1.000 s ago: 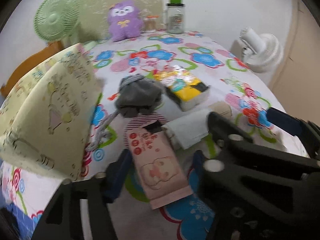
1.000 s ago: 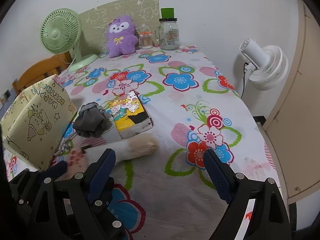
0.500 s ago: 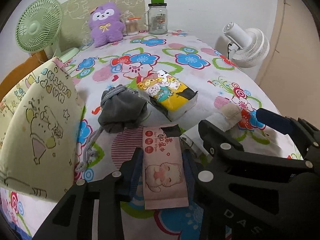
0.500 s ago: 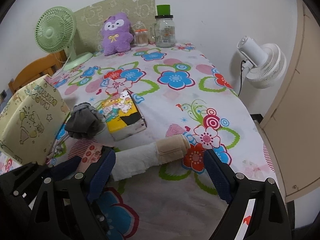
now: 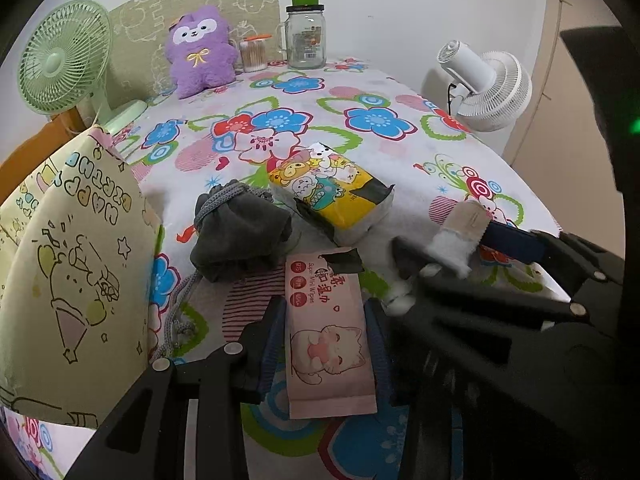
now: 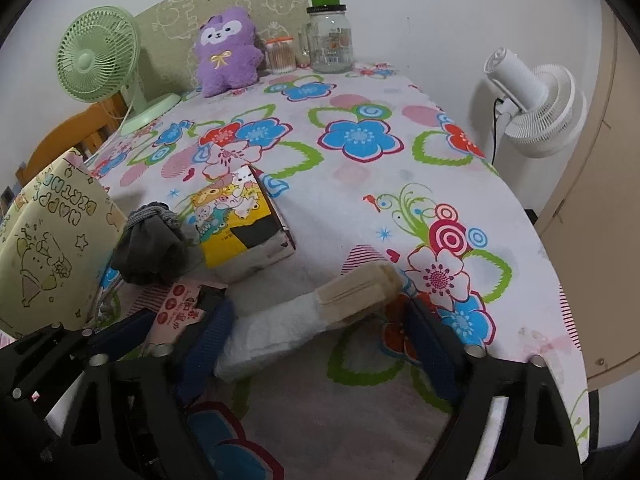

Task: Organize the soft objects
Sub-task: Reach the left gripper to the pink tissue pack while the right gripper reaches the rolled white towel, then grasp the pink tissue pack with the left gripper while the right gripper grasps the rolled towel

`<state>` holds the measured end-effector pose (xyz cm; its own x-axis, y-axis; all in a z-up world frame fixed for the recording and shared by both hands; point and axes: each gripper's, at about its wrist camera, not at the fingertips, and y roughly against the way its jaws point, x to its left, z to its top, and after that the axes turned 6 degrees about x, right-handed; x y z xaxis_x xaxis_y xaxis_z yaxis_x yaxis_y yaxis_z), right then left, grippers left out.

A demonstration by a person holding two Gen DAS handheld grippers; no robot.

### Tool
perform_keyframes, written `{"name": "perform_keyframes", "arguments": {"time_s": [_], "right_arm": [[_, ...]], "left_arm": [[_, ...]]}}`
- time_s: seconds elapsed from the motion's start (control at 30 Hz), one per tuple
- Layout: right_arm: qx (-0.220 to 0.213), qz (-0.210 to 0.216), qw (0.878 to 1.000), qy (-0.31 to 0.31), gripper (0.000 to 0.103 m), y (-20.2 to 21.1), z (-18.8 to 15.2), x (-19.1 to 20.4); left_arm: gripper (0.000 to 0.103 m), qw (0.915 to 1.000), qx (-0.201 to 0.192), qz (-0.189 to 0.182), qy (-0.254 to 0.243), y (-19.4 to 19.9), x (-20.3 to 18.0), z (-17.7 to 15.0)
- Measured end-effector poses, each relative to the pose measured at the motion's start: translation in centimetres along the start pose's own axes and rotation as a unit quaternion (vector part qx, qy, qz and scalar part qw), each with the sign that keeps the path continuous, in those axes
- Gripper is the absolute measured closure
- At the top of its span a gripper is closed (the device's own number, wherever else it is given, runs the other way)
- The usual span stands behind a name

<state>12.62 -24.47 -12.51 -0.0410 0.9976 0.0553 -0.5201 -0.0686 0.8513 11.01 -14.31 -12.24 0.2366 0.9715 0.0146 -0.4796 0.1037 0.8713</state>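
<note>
A pink wet-wipes pack (image 5: 328, 332) lies on the flowered tablecloth between the fingers of my left gripper (image 5: 326, 344), which has closed in on its sides. A white and beige rolled sock (image 6: 312, 316) lies across the gap of my open right gripper (image 6: 316, 344), fingers on either side and apart from it. A grey drawstring pouch (image 5: 240, 232) and a yellow tissue pack (image 5: 332, 196) lie just beyond. A purple plush toy (image 6: 228, 52) sits at the far edge. The pale yellow fabric storage box (image 5: 68, 264) stands at the left.
A green desk fan (image 6: 100, 60) stands at the back left, with a glass jar with a green lid (image 6: 330, 36) and a small swab jar (image 6: 281, 55) at the back. A white fan (image 6: 532, 104) stands off the table's right edge.
My left gripper has closed in around the wipes pack. My right gripper has moved forward so its fingers straddle the rolled sock.
</note>
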Motion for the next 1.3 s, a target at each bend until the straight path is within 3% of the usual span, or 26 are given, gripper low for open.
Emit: {"name": "perform_keyframes", "arguments": {"time_s": [0.2, 0.37, 0.57, 1.3], "right_arm": [[-0.001, -0.024, 1.000, 0.006, 0.077, 0.3, -0.1, -0.2], [-0.005, -0.026, 1.000, 0.010, 0.085, 0.8, -0.4, -0.1], [-0.015, -0.024, 0.999, 0.022, 0.087, 2.0, -0.9, 0.7], [-0.067, -0.026, 0.997, 0.031, 0.087, 7.4, -1.8, 2.8]], "left_arm": [[0.062, 1.0000, -0.004, 0.003, -0.005, 0.0, -0.2, -0.1], [0.063, 0.9999, -0.007, 0.002, -0.012, 0.2, -0.3, -0.3], [0.064, 0.9998, -0.005, -0.006, -0.018, 0.6, -0.5, -0.7], [0.063, 0.9981, -0.057, -0.005, -0.025, 5.9, -0.1, -1.8]]}}
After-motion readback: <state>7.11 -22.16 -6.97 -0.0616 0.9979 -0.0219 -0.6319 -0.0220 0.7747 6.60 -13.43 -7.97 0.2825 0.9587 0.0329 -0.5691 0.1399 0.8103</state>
